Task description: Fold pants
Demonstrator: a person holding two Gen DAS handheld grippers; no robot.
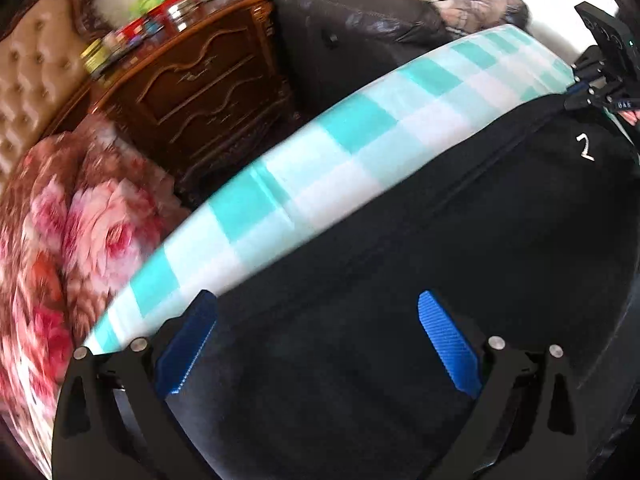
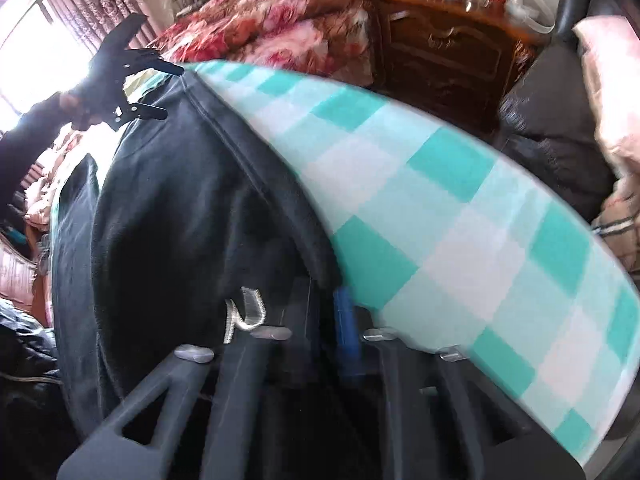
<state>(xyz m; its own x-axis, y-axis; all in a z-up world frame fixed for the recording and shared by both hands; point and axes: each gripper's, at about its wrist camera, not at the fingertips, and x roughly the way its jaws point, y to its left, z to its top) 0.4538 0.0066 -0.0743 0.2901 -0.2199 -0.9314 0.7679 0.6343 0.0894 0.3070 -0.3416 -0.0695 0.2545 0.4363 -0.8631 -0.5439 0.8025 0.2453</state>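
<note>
Black pants (image 1: 460,264) with a small white logo (image 1: 585,147) lie stretched along a table covered in a teal and white checked cloth (image 1: 360,140). My left gripper (image 1: 316,344) is open, its blue fingers (image 1: 448,344) spread over the dark fabric at one end. My right gripper (image 1: 580,92) is shut on the pants' far corner at the upper right. In the right wrist view the pants (image 2: 172,208) run away from my right gripper (image 2: 320,320), whose fingers are closed on the cloth by the logo (image 2: 244,312); my left gripper (image 2: 152,84) is at the far end.
A dark carved wooden cabinet (image 1: 200,92) with tins and bottles on top stands beyond the table. A floral red and pink blanket (image 1: 72,248) lies on a bed to the left. A dark jacket (image 1: 360,28) lies behind the table. A bright window (image 2: 32,48) is at left.
</note>
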